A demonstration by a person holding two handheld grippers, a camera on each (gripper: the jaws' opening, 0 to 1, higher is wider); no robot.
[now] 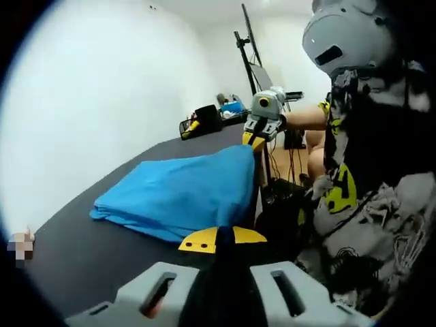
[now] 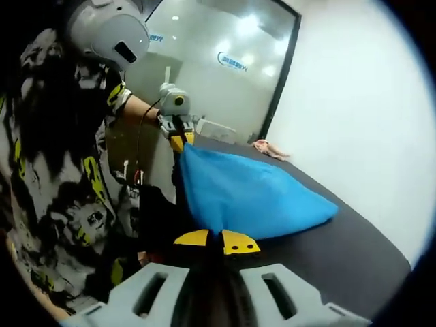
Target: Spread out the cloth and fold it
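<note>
Left gripper view: both grippers' jaws clamp the blue cloth point(image 1: 184, 194), its long edge stretched between them.

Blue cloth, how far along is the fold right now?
Midway. The blue cloth already lies doubled in layers on the dark table. In hand: the left gripper and right gripper each pinch a corner of its near edge, lifted taut. Left: lay that edge over and flatten.
</note>
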